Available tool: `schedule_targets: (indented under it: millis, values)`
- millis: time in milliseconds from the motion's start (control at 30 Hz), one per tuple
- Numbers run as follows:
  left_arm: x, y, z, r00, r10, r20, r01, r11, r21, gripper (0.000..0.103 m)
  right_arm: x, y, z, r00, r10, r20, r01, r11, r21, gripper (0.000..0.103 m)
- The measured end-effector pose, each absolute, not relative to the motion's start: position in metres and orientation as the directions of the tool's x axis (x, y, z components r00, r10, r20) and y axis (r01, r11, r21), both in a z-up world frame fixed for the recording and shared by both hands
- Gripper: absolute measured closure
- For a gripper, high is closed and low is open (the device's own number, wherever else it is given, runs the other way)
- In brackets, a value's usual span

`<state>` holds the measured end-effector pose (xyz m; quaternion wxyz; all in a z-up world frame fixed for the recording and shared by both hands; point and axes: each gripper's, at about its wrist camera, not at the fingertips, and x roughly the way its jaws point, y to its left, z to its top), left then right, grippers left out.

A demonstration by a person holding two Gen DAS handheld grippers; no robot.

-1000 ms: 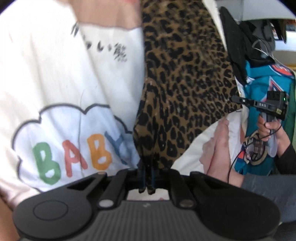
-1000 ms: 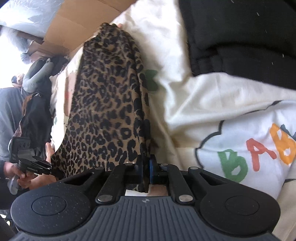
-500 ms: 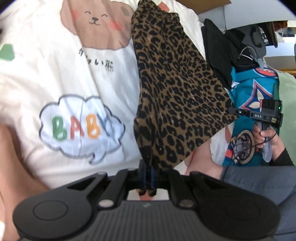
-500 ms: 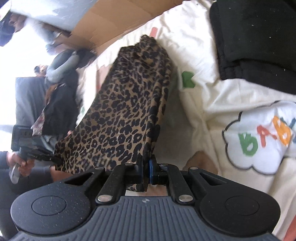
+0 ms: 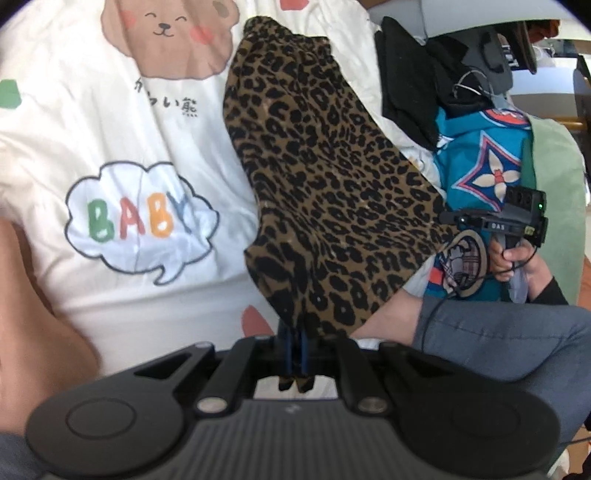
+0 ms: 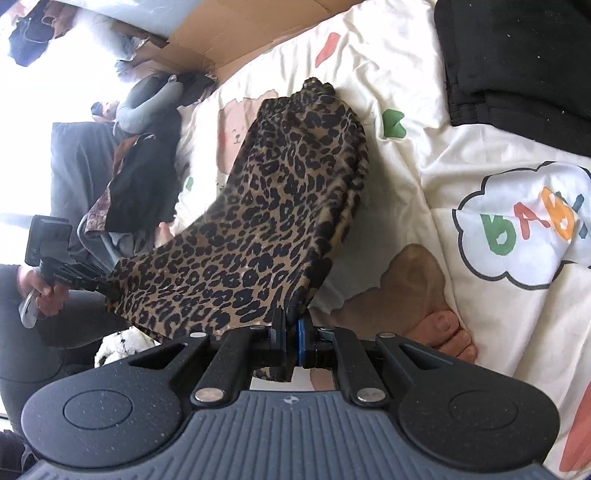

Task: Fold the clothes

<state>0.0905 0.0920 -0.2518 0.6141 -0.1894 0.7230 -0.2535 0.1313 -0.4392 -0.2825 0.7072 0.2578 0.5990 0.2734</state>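
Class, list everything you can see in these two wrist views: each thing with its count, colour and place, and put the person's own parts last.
Leopard-print fabric garment: one, brown and black, held up over the bedsheet, far end resting on it.
Cream printed bedsheet: one, bear and "BABY" cloud prints, under everything.
Black folded clothing: one pile, on the sheet at upper right of the right view.
Teal patterned garment: one, teal, right of the left view.
Brown cardboard: one, beyond the sheet.
Bare foot: one, on the sheet.
Left hand-held gripper: black, shut on a garment corner.
Right hand-held gripper: black, shut on another corner.
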Motion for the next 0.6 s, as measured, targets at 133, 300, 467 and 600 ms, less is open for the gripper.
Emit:
schedule_targets:
  millis: [133, 300, 467, 600]
  values:
    - [0.105, 0.101, -0.264, -0.173, -0.585, -0.792, 0.018, 0.802, -0.596, 0.098, 0.141, -0.433, -0.293, 0.132, 0.696, -0.706, -0.063, 0.716, 0.695, 0.099]
    - [0.11, 0.112, -0.288, -0.194, -0.605, -0.772, -0.033, 0.791, -0.611, 0.098, 0.144, -0.433, -0.305, 0.14, 0.711, -0.689, -0.027, 0.698, 0.715, 0.099]
    - [0.117, 0.119, -0.299, -0.185, -0.624, -0.759, -0.054, 0.778, -0.626, 0.098, 0.149, -0.432, -0.31, 0.17, 0.706, -0.688, -0.002, 0.698, 0.716, 0.099]
    - [0.129, 0.126, -0.3, -0.164, -0.63, -0.759, -0.05, 0.774, -0.632, 0.098, 0.156, -0.431, -0.308, 0.204, 0.707, -0.678, 0.011, 0.69, 0.723, 0.099]
